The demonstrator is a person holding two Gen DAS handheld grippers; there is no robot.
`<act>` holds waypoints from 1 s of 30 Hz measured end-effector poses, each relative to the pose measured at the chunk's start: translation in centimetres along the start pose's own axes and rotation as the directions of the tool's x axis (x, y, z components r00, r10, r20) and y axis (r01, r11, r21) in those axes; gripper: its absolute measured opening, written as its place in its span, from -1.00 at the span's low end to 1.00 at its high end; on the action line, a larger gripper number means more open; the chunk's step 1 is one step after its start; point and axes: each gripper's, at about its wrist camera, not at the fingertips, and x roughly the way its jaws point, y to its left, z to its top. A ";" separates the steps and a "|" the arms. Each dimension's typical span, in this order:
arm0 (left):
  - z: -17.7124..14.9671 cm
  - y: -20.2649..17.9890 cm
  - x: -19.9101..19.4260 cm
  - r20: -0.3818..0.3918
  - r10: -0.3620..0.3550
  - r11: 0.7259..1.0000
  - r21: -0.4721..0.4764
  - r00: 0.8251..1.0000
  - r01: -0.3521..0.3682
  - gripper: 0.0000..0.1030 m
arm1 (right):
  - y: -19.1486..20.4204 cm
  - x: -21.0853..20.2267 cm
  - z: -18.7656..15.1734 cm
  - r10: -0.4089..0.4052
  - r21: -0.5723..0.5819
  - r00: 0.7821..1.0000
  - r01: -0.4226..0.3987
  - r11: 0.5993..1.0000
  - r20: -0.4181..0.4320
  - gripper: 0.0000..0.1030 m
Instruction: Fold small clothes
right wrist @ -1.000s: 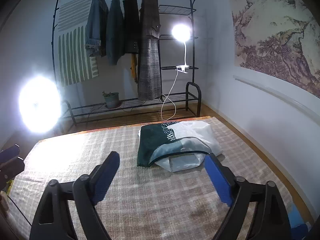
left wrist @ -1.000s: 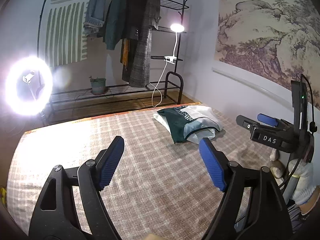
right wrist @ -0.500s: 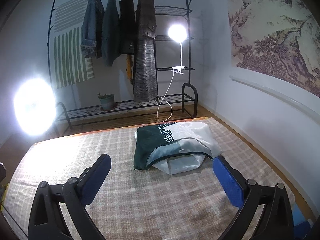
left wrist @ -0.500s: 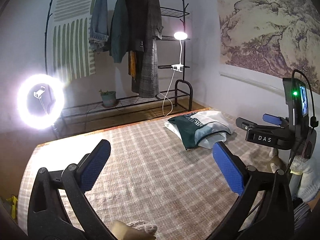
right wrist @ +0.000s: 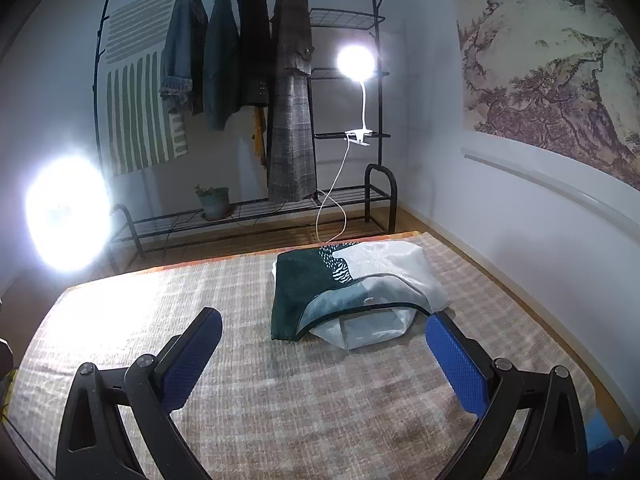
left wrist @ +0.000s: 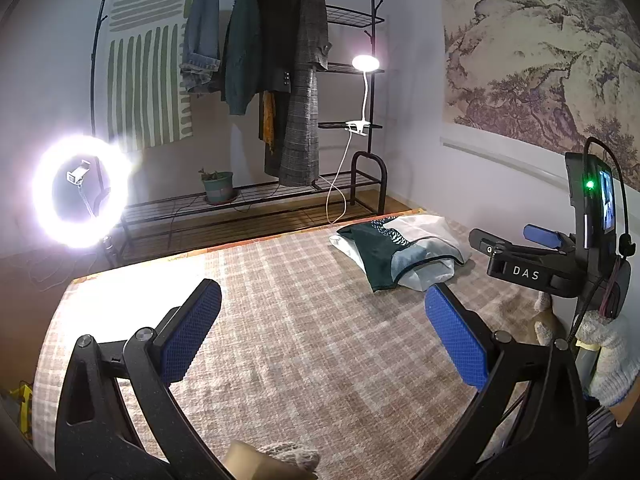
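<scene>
1. Over the last second both tools have drawn back and risen. The left gripper went from low over the checked beige bed cover to a higher, more level look across it, and its blue pads have spread wider. The right gripper has widened in the same way; both now stand apart with nothing between the fingers.

2. The folded dark green and pale grey garment has not shifted. It lies on the far right part of the cover, on top of a white piece whose edge shows beneath it, untouched by either tool. I judge this item finished (or nearly so), with the hands backing off before a next piece.

3. Around: a black metal clothes rack with hanging coats, a bright ring light, a white clip lamp and a small potted plant stand beyond the bed's far edge.

4. Nothing lies between the tools and the garment. In the left view the right gripper's body and its small lit screen sit close on the right, so a crossing reach could knock them.
</scene>
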 end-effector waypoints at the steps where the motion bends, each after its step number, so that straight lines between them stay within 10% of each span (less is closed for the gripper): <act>1: 0.0 0.0 0.0 0.000 -0.001 1.000 -0.001 1.000 0.001 1.00 | 0.0 0.0 0.0 0.000 0.002 1.000 0.000 1.000 0.002 0.99; 30: -0.1 -0.2 0.0 0.000 -0.004 1.000 0.001 1.000 0.004 1.00 | -0.6 0.3 0.2 0.001 0.022 1.000 -0.001 1.000 -0.001 0.99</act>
